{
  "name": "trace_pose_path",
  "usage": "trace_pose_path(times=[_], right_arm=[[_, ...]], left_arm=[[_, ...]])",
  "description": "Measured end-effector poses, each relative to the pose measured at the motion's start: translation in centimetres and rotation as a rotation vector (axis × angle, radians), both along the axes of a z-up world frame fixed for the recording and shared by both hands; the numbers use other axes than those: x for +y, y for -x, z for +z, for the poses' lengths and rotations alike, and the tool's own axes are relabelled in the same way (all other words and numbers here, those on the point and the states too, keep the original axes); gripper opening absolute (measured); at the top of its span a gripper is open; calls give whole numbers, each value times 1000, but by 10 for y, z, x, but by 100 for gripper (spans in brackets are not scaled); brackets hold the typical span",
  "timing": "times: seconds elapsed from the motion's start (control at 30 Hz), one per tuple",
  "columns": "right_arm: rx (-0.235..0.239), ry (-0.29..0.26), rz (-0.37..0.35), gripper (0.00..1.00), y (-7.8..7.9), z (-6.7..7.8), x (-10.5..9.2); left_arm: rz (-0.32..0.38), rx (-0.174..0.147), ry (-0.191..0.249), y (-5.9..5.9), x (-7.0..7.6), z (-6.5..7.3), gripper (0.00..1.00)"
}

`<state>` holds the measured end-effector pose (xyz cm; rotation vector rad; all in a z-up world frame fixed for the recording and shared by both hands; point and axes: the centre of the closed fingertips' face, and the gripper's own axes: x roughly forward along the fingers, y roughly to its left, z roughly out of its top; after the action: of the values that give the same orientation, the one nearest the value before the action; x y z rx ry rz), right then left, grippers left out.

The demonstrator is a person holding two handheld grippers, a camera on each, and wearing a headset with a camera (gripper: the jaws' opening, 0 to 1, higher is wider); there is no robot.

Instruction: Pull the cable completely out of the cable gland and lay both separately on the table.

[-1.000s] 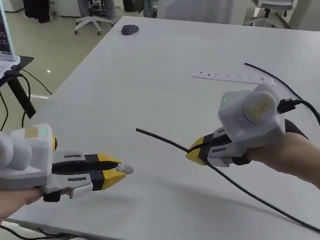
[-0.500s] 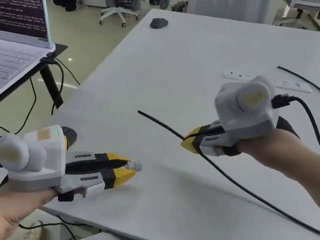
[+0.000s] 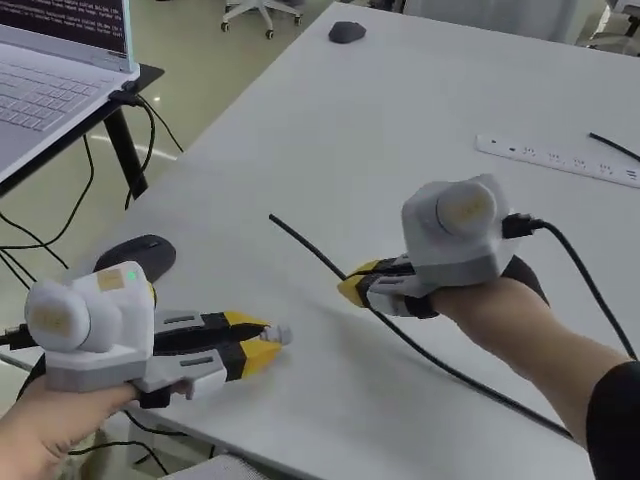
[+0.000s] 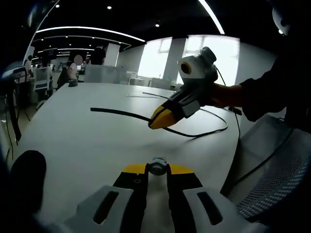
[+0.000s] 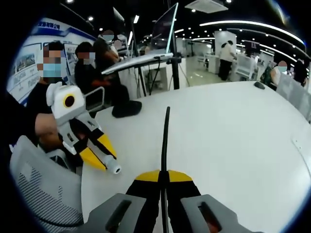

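Cable (image 3: 300, 243) clamped in right gripper (image 3: 348, 290), free end pointing along jaws; cable gland (image 3: 283, 336) pinched in left gripper (image 3: 264, 338)

Cable gland (image 4: 157, 165) between left gripper (image 4: 156, 173) tips; beyond, right gripper (image 4: 159, 119) on black cable (image 4: 116, 112)

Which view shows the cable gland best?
Left gripper view: the cable gland sits close up, end-on, clamped between that view's own jaw tips. Head view shows it small and pale, side-on, at the left gripper tips. Right gripper view shows it small, far left.
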<state>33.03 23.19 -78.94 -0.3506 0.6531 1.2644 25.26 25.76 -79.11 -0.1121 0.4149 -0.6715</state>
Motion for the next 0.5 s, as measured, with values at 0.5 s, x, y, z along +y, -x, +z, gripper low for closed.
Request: trace_pose_path(times=[0.5], right_arm=[[-95, 58, -33, 0, -2, -19, 8]], left_arm=[[51, -4, -5, 2, 7, -12, 15]])
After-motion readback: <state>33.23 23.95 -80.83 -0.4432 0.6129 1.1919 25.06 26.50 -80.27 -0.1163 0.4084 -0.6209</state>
